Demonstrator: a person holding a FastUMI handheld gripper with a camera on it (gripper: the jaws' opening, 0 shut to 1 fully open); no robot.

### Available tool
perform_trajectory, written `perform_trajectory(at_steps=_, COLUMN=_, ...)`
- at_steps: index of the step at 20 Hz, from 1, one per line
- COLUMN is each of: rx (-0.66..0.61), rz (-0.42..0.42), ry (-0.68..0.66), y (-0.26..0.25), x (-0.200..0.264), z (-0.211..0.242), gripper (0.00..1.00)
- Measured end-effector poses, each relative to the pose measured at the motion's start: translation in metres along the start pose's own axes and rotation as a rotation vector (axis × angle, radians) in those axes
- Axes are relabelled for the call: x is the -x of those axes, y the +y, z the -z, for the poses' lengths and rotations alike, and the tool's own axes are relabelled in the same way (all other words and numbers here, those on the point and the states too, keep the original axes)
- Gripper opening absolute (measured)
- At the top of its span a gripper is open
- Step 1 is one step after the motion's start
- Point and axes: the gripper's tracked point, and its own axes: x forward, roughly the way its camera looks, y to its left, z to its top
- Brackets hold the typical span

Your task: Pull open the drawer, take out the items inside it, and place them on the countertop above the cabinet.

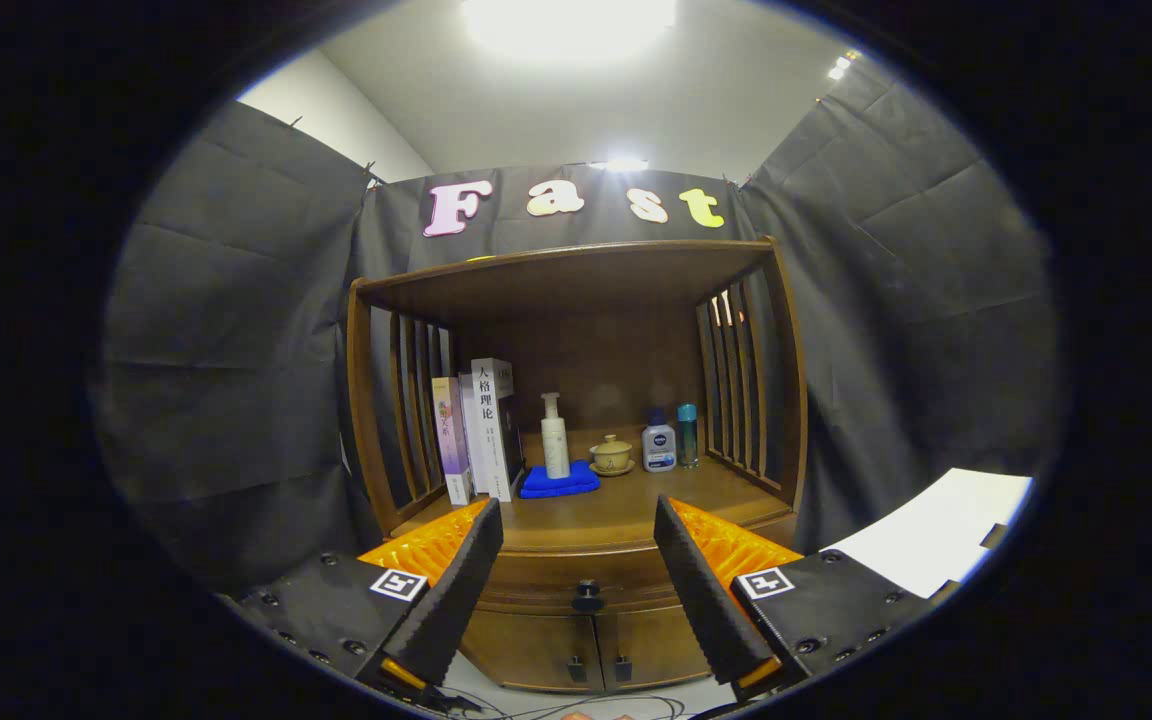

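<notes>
A brown wooden cabinet stands ahead of me, its countertop [616, 515] under a slatted shelf frame. Below the countertop's front edge runs the drawer [576, 580], pushed in, with a dark round knob [587, 596] at its middle. My gripper [578, 530] is open, its two fingers spread wide on either side of the knob and still some way short of the drawer front. Nothing is between the fingers. What lies inside the drawer is hidden.
On the countertop stand several books [476, 430] at the left, a white pump bottle [555, 438] on a blue cloth [558, 481], a lidded tea cup [612, 455], a small white bottle [658, 444] and a teal bottle [687, 434]. Two lower doors [576, 645] sit under the drawer. A white surface [936, 530] lies to the right.
</notes>
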Motion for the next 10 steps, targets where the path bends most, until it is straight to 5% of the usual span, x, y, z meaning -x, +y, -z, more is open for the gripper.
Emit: perform_trajectory(at_steps=10, rx=-0.055, rz=0.037, ry=0.014, y=-0.035, x=-0.015, z=0.004, gripper=0.97)
